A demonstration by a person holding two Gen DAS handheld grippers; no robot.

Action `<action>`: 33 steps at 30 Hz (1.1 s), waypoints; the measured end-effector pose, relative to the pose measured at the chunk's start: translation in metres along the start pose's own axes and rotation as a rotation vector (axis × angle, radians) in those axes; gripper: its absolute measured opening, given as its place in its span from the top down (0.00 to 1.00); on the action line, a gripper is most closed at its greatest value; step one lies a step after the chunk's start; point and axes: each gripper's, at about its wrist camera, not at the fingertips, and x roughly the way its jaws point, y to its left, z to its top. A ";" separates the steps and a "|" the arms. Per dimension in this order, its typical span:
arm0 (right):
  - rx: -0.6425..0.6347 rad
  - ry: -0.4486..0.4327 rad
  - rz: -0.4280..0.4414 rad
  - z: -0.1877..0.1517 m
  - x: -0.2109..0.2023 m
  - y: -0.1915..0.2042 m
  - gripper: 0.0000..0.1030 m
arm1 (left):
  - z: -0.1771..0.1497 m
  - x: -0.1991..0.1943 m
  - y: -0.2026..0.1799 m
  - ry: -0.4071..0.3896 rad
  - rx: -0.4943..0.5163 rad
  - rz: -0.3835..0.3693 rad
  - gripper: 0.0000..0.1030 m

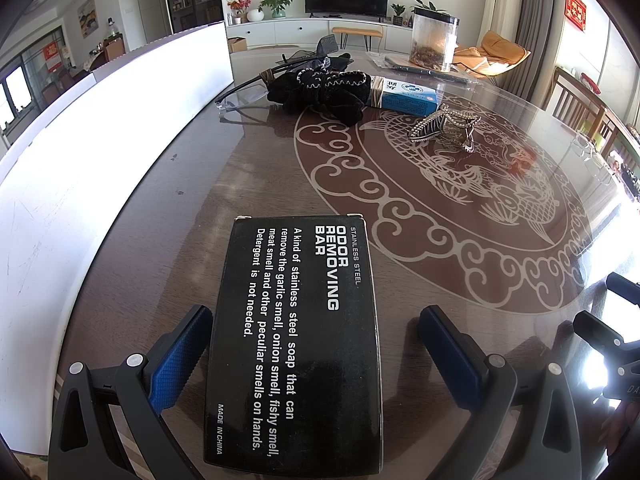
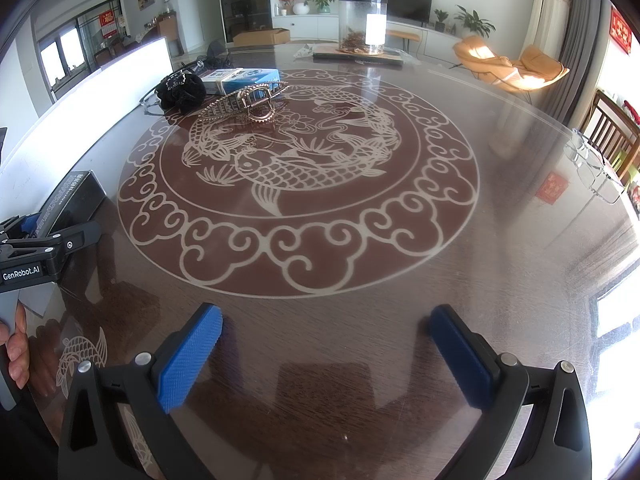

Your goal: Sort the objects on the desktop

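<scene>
In the left wrist view, the left gripper [image 1: 316, 356] straddles a black odor-bar box [image 1: 296, 340] lying flat on the near table [image 1: 200, 184], jaws spread, left pad about touching; the stiff, light carton looks best pinched across its long edges. In the right wrist view, the right gripper [image 2: 324, 356] hangs open and empty, the box at far left.

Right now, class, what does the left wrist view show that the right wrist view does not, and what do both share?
Only the left wrist view shows the printed face of the black box, lying between the open left gripper fingers. Only the right wrist view shows the clear glasses at the table's far right edge, and the open, empty right gripper. Both show the hair claw, black scrunchie, blue box and clear jar.
</scene>
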 end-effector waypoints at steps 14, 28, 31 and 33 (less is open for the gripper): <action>-0.120 -0.027 0.064 0.095 0.027 0.030 0.00 | 0.001 0.000 0.001 0.000 0.001 -0.004 0.00; 0.020 0.023 0.044 0.195 0.113 0.078 0.00 | 0.001 0.000 0.000 0.000 0.003 -0.006 0.00; -0.016 0.047 0.006 0.189 0.121 0.086 0.00 | 0.001 0.000 0.000 0.000 0.003 -0.006 0.00; 0.007 0.051 0.019 0.184 0.122 0.082 0.00 | 0.001 0.000 0.000 0.000 0.003 -0.006 0.00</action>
